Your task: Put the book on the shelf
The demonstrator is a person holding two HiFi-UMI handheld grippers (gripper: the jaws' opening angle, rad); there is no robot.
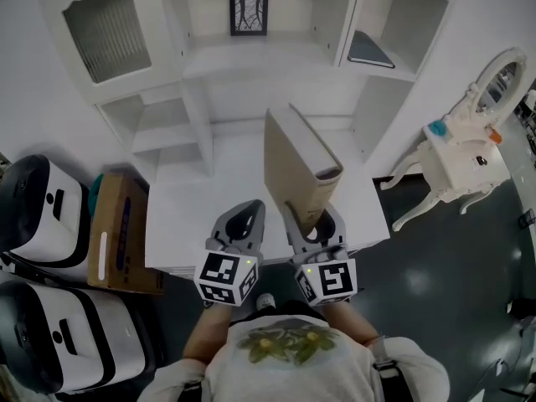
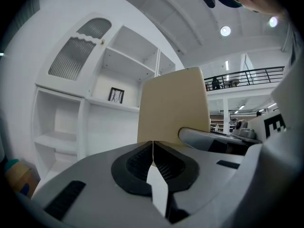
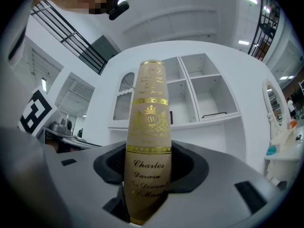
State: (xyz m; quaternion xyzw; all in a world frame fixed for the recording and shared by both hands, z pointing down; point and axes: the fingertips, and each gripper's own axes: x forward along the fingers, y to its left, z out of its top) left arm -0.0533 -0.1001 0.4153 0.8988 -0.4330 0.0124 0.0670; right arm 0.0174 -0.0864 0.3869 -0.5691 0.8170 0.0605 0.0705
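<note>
Right gripper view, tan gilt-lettered book (image 3: pixel 151 113) clamped in right tongs (image 3: pixel 149 170), left tongs (image 2: pixel 153 152) closed

book (image 3: pixel 148 127) | spine: "Charles Darwin"; "The Descent… Man", last words partly hidden | crest: "RW"

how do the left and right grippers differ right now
The left gripper has its jaws shut together on nothing, while the right gripper is clamped on the spine of a tan book. The left gripper's jaws meet; the right gripper's are held apart by the book, which stands upright. Both are grey, carry a marker cube and point toward the white shelf unit.
</note>
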